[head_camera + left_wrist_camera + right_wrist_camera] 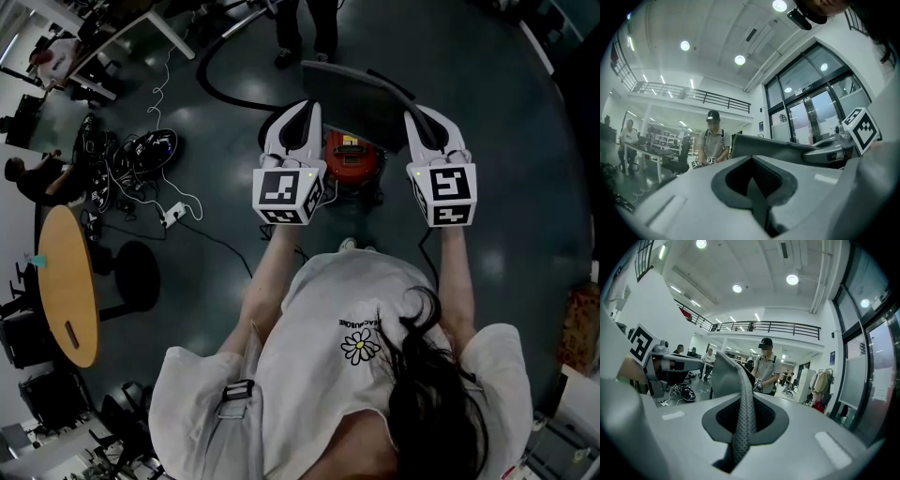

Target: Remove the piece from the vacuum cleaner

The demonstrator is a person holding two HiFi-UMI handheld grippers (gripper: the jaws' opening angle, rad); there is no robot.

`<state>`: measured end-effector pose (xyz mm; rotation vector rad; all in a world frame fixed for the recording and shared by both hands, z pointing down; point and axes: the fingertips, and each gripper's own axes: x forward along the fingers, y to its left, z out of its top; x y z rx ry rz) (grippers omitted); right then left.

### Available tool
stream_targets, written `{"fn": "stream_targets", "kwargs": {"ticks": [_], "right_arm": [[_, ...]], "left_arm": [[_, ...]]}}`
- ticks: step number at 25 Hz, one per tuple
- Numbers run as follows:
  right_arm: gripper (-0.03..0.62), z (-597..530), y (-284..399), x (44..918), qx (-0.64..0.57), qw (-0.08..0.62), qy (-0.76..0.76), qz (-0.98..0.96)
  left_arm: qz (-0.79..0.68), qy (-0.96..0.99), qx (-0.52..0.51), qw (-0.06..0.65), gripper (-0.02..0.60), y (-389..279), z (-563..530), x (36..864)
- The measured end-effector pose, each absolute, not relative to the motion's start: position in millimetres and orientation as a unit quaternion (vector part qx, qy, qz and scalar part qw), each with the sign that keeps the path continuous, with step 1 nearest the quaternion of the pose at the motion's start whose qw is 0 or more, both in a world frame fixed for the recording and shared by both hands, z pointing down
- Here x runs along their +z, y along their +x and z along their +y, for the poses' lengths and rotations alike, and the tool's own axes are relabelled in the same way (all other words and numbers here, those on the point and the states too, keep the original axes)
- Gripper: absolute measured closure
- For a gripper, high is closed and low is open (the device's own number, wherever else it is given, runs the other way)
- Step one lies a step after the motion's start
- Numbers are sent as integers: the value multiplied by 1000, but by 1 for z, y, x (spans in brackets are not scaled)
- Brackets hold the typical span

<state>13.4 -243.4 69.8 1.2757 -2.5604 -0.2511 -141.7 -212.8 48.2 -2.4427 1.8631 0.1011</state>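
The piece [361,98], a thin dark grey panel, hangs in the air above and just past the red vacuum cleaner [352,159], clear of it, and spans the gap between the two tools. In the right gripper view its edge [742,394] is a narrow, finely textured grey strip (woven or mesh-like, as far as the texture can be read) that rises from between the jaws. In the left gripper view it [778,146] reaches sideways as a flat slab toward the other tool.

The left tool [304,109] is clenched on the panel's left end: its jaws meet on a thin dark strip, with no gap showing beside it [757,197]. The right tool [424,114] is likewise closed tight on the right end, the textured strip pinched between its jaws [739,430].

Both bare forearms reach forward from the body, roughly parallel and level, with the elbows bent near the waist. The marker cubes face upward and cover the hands. The tools point away from the person and slightly toward each other.

The vacuum cleaner stands on the dark floor directly below, between the two arms, and a black hose [220,80] curves away from it to the left. Farther left, a tangle of cables [141,150] and a white power strip [172,216] lie on the floor. Beyond the panel stands another person [765,364], wearing a cap.
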Motion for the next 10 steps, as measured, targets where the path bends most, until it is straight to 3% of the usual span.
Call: {"fn": "stream_targets", "kwargs": {"ticks": [10], "right_arm": [[560,-234,6,76,-99,150,427,-886]], "left_arm": [[603,-797,32,30,581,-140,-208,56]]}}
